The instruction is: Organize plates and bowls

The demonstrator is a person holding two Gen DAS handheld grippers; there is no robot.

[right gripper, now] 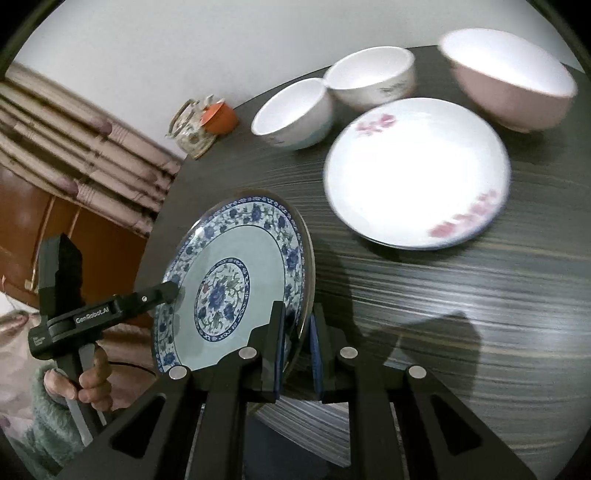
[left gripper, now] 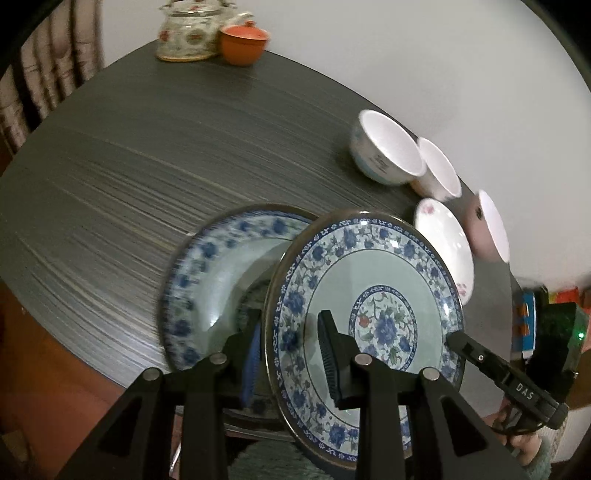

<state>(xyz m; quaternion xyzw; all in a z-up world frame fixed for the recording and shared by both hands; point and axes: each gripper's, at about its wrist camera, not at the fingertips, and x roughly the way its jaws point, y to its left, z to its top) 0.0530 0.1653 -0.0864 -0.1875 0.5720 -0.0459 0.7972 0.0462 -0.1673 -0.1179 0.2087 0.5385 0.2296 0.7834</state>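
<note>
A blue-flowered plate hangs tilted on edge above the dark table. My left gripper is shut on its near rim, one finger on each face. My right gripper is shut on the opposite rim, and in the left wrist view its tip shows at the plate's right edge. The left gripper shows in the right wrist view at the plate's left rim. A second blue-flowered plate lies flat on the table just behind the held one.
A white plate with pink flowers, two white bowls and a pink bowl stand near the wall. A teapot and orange cup sit at the far corner. A striped chair back stands beyond.
</note>
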